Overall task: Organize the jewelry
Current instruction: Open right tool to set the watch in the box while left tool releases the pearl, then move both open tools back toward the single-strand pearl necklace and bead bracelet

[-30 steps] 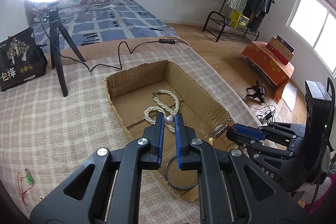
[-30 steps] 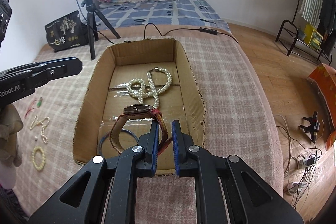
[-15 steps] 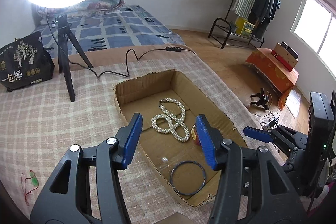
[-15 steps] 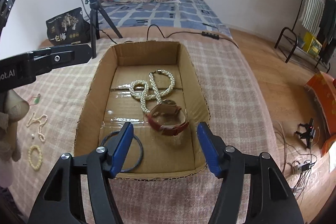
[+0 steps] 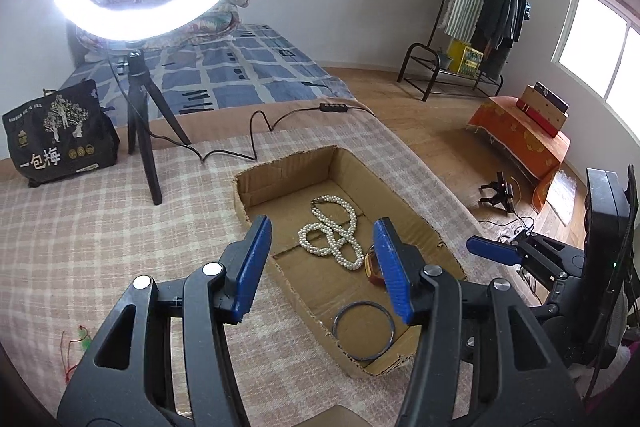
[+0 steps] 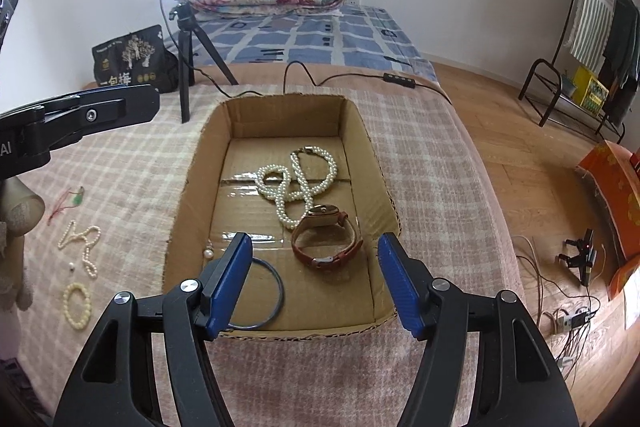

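A shallow cardboard box with ragged cut edges sits at the centre of the right wrist frame on a pink plaid blanket, its long axis running from the bottom of the frame toward the top. Inside, a white pearl necklace of small round beads lies looped in loose coils at mid-box. Just below it a wristwatch with a brown leather strap lies on its side, the strap forming a loop, the pale face turned toward the pearls. A thin dark bangle, a plain smooth ring, lies flat in the lower left corner.

The right gripper has just been opening; its blue ribbed pads stand wide apart, gripping nothing. The left gripper has likewise just spread and holds nothing.
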Demonstrator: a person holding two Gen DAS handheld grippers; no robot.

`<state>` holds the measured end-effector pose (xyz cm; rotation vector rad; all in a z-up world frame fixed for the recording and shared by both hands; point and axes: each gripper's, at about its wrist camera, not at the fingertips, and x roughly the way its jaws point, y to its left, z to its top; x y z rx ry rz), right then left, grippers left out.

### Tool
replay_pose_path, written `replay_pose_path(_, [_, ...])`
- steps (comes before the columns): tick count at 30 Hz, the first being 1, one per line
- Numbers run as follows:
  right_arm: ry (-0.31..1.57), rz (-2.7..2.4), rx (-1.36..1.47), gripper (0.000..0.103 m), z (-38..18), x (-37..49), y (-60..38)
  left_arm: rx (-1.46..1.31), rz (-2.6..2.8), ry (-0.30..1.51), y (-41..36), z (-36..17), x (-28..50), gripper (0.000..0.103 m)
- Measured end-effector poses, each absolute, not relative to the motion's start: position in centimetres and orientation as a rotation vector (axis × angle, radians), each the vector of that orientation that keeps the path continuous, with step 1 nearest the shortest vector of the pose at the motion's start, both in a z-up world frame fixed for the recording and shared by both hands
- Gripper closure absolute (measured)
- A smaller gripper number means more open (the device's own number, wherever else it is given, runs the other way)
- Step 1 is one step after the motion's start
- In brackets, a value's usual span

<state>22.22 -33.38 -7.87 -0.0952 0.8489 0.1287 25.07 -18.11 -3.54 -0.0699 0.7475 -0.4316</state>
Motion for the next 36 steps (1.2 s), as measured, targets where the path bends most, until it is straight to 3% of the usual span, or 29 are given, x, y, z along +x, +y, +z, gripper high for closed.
replay_pose_path(19, [0.725,0.233,-0.054,0.038,-3.8,18.2,-27.1,-0.136,-0.295,0.689,-5.1,-0.3,21.9,0.049])
replay_pose_path(28, [0.736,0.378,-0.065,0.037,-5.5,15.6,-21.6,-0.169,-0.185,0.731,3.1,-2.3,21.3,0.049])
replay_pose_path(36, [0.804,0.457,-0.096,0.037,-8.1,14.2,-17.8,-0.146,-0.191,0.790,5.5,-4.7,20.4,0.049])
